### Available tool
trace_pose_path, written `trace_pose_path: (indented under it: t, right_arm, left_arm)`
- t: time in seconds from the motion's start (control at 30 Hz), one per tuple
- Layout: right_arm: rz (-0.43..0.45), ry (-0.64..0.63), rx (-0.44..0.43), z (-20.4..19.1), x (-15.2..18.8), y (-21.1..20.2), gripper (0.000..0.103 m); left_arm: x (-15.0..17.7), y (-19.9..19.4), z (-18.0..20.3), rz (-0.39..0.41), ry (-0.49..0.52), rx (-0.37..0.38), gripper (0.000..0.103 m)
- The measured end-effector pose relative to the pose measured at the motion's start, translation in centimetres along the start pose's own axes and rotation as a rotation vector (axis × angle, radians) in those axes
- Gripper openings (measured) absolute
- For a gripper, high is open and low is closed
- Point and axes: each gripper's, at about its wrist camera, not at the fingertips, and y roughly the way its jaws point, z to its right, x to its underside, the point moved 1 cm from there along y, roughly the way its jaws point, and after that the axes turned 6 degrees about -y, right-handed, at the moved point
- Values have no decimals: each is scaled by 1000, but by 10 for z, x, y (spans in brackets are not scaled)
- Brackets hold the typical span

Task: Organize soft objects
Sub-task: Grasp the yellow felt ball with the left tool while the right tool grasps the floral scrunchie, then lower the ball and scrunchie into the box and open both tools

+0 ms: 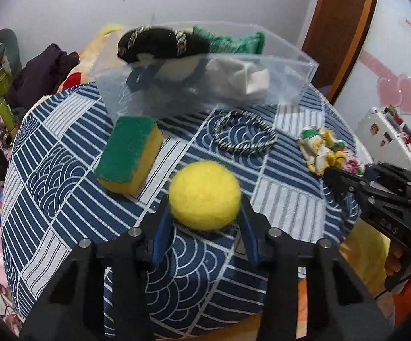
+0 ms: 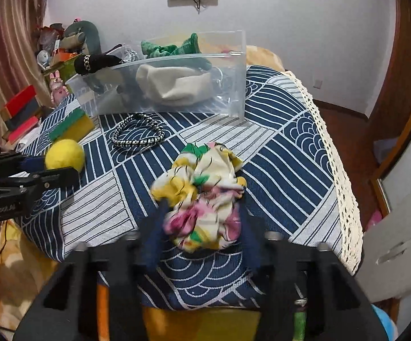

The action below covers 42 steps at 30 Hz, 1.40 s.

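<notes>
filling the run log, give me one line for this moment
left gripper: shut on yellow ball | right gripper: shut on floral scrunchie | clear bin: partly filled

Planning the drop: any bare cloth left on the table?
Bare tablecloth right of the floral scrunchie, out to the lace edge. Crowded left: sponge, yellow ball, braided band before the clear bin.

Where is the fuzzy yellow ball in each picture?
Left wrist view: the yellow ball sits low in the middle, between the left tool's fingers.
Right wrist view: the same ball is at the left edge, beside the left tool.
Shared landmark: the black-and-white braided ring lies on the tablecloth, in front of the clear plastic bin.
</notes>
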Motion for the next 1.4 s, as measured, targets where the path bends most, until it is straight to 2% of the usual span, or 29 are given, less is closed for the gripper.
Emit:
trace_pose_path:
  t: [0.03,0.13,0.37,0.53,0.87,0.97,1.1,1.23,1.4]
  right_arm:
    - [6,13,-12,2,-1,-2,20]
    - [41,27,-24,4,-6,-6,17]
    - [158,37,-35,1,-32,-35,16]
    - [238,40,-48,-3,-58,-49,16]
    - [332,27,-57,-6,-103,-48,16]
    - [337,35,-80,-6,-115,-39,16]
    - [325,37,-98,-11,-126,-24,16]
    - [289,29,-116,-17,-133,-6,16]
    - [205,-9,-86,-25,-133,23,16]
  left_arm:
    - [-1,-5,2,19,8,2,45]
    - [-8,-16,7,67,27,0,45]
    - [-36,-40,15,164,31,24,45]
    - [-60,-55,20,244,55,10,45]
    - [-107,-61,8,367,46,-9,45]
    - [-120,-53,2,366,32,-3,45]
    - [-135,-31,-7,319,5,17,45]
    - [-140,-7,-8,268,-4,30,45]
    - [-139,27,-5,190,8,19,45]
